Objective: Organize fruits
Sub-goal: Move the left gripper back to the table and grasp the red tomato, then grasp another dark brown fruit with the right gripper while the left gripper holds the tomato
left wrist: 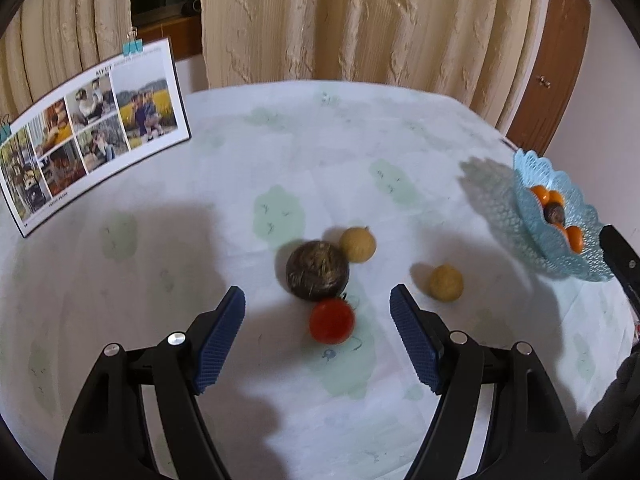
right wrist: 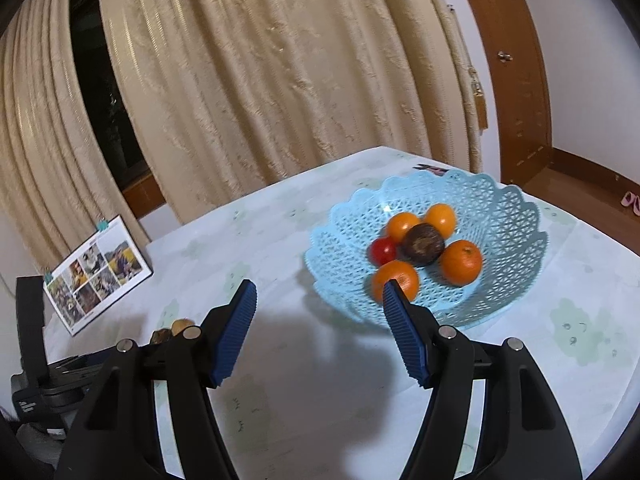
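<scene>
In the left wrist view, a red tomato (left wrist: 331,320), a dark brown round fruit (left wrist: 317,270) and two tan round fruits (left wrist: 357,245) (left wrist: 446,282) lie on the tablecloth. My left gripper (left wrist: 318,300) is open and empty, its jaws on either side of the tomato, a little above it. The blue lattice basket (right wrist: 496,216) holds several oranges (right wrist: 461,261), a small tomato (right wrist: 382,251) and a dark fruit (right wrist: 423,243). My right gripper (right wrist: 320,292) is open and empty, just short of the basket's near rim. The basket also shows in the left wrist view (left wrist: 532,216).
A photo collage board (left wrist: 92,140) stands at the table's far left. Beige curtains (left wrist: 360,20) hang behind the table. A wooden door frame (right wrist: 516,80) is at the right. The left gripper's body (right wrist: 48,376) shows at the right wrist view's left edge.
</scene>
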{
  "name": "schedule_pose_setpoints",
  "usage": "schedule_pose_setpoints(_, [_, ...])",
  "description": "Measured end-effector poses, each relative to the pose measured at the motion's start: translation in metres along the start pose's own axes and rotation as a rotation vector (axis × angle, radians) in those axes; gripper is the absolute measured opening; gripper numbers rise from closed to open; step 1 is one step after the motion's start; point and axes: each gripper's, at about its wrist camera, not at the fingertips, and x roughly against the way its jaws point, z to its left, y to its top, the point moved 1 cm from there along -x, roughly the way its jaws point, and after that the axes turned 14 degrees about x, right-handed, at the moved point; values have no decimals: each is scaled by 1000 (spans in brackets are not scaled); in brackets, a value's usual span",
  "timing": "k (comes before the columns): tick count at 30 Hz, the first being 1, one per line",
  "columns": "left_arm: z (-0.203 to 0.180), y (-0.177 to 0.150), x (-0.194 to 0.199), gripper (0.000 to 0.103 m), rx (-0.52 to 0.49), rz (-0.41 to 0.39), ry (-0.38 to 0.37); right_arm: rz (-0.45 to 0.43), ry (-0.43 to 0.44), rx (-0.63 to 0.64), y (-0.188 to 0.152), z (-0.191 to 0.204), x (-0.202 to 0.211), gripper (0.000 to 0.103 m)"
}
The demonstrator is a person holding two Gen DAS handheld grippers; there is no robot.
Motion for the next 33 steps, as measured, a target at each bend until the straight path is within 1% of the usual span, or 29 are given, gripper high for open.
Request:
schedule_pose_setpoints(2, [2, -1, -3, 74, 4, 10, 2, 9, 9, 12, 0, 4, -2, 67])
schedule_pose_setpoints(4, [3, -3, -7, 69, 6, 21, 4, 18, 14, 20, -1, 6, -3, 67])
schedule_pose_setpoints(8, [0, -10, -15, 64, -1, 46, -8, 35, 29, 39, -2, 12, -7, 67])
schedule_pose_setpoints(9, [-1, -12, -18, 60, -7, 51, -11, 40, 34, 46, -2, 13, -8, 67])
schedule_pose_setpoints(10, [-1, -13, -20, 59, -11, 53, -7, 47, 42, 56, -2, 16, -10, 67])
schedule_pose_setpoints(11, [-3, -14, -20, 57, -21, 38, -4, 51, 47, 63, -3, 18, -11, 67])
schedule_pose_setpoints(13, [-3, -14, -20, 44, -21, 38, -11, 60, 57, 77, -5, 23, -13, 67])
schedule_pose_setpoints(14, [-1, -14, -19, 42, -14, 38, -9, 67, 65, 84, -5, 25, -14, 67])
schedule_pose_setpoints(16, [1, -13, -18, 31, -8, 43, -15, 79, 78, 97, -6, 30, -16, 68])
schedule_pose_setpoints(18, [1, -13, -17, 27, -7, 54, -27, 83, 85, 113, -6, 34, -17, 68])
schedule_pose_setpoints(23, [-2, -11, -8, 27, -13, 42, -46, 103, 118, 158, -5, 47, -21, 68])
schedule_pose_setpoints(26, [0, -7, 1, 27, -2, 21, -52, 124, 145, 183, -4, 55, -27, 68])
schedule_pose_setpoints(33, [12, 8, 22, 27, 39, -53, -23, 204, 200, 230, -5, 75, -49, 68])
